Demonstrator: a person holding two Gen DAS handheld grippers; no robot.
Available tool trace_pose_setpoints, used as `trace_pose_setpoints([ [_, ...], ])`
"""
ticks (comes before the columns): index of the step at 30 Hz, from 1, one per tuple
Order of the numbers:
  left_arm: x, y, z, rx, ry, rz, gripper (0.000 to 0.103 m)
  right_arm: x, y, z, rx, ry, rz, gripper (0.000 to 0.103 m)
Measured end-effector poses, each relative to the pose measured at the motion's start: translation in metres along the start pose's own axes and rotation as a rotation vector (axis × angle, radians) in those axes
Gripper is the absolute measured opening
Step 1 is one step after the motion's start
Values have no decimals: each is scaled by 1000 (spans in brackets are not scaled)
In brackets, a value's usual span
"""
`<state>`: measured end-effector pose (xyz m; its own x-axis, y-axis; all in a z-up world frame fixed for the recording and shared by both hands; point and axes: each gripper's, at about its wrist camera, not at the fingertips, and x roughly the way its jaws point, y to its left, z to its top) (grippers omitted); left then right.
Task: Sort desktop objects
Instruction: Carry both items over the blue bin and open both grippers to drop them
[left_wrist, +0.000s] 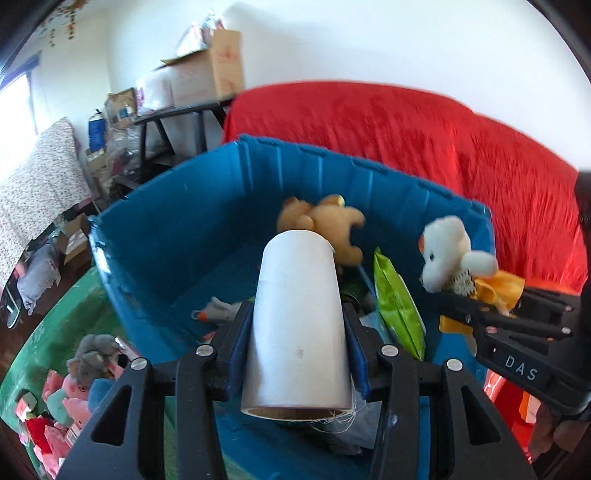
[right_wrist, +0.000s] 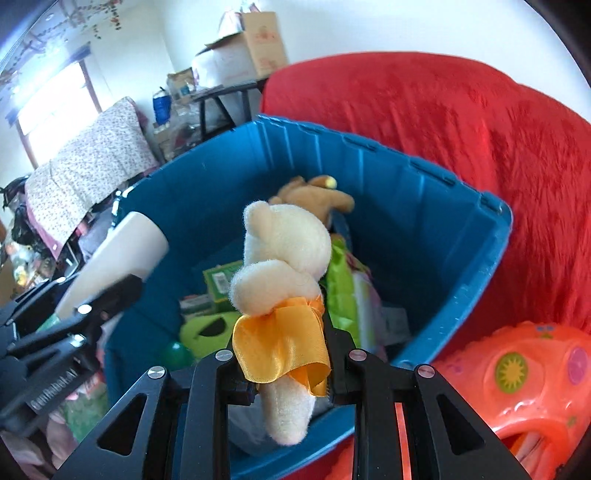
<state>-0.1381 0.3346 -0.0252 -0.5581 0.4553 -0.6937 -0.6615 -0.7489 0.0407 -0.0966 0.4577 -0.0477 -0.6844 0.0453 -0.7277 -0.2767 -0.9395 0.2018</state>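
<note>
My left gripper (left_wrist: 295, 325) is shut on a white roll (left_wrist: 299, 321) with a cardboard core, held over the near rim of the blue bin (left_wrist: 177, 221). My right gripper (right_wrist: 284, 354) is shut on a cream plush bear (right_wrist: 284, 258) with a yellow ribbon (right_wrist: 280, 343), also held above the blue bin (right_wrist: 424, 229). The bear also shows in the left wrist view (left_wrist: 447, 254), at the right, and the roll shows in the right wrist view (right_wrist: 122, 254), at the left. A brown plush toy (left_wrist: 325, 221) and a green packet (left_wrist: 399, 306) lie in the bin.
A red blanket (left_wrist: 443, 147) covers the sofa behind the bin. An orange plastic toy (right_wrist: 524, 376) stands at the right. Several plush toys (left_wrist: 85, 373) lie on the green cloth (left_wrist: 66, 314) at the left. Boxes and a black table (left_wrist: 177, 114) stand at the back.
</note>
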Motion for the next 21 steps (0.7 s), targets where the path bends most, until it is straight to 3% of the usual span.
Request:
trace_pose_setpoints([
  [10, 18, -18, -11, 24, 65, -22, 46, 22, -16, -6, 8, 36, -12, 25],
  [21, 3, -13, -5, 16, 21, 2, 53, 25, -21, -7, 7, 42, -40, 26],
])
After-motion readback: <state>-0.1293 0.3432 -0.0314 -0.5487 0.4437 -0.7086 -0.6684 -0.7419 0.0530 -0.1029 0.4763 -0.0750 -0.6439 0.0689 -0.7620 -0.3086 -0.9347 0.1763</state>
